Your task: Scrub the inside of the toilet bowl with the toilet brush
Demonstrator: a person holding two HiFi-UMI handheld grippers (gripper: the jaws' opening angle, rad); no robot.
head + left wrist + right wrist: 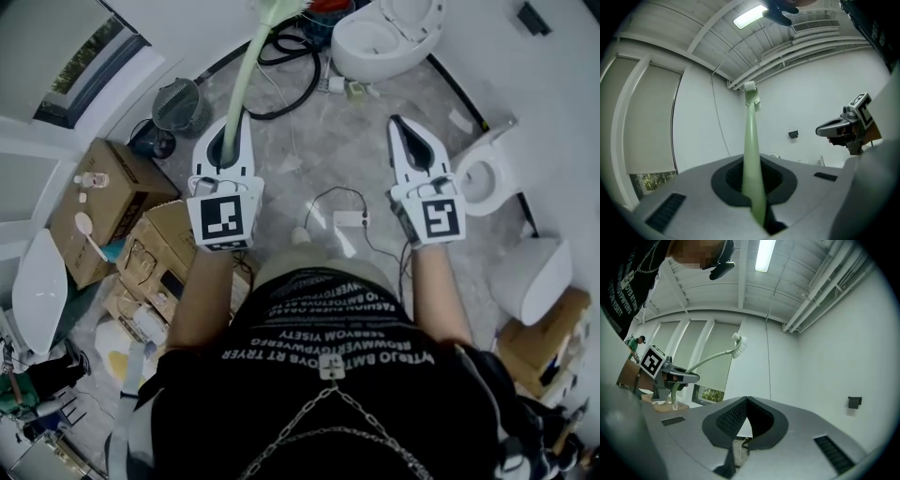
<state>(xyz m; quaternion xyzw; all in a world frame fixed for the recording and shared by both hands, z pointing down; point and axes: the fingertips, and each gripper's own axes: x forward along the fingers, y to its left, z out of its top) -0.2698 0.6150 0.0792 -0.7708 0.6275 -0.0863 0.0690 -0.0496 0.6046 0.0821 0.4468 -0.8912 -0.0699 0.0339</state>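
The brush [246, 75] is clamped by its pale green handle in the left gripper [229, 131], whose jaws press on it from both sides. The handle rises past the jaws with a slight bend, and the bristle head [750, 88] is up in the air, well apart from any toilet. The right gripper [401, 127] holds nothing, its jaw tips meeting. One toilet [375, 37] stands at the far edge of the floor [319, 141], another [487, 173] by the right wall, near the right gripper. Boxes [103, 202] sit along the left edge.
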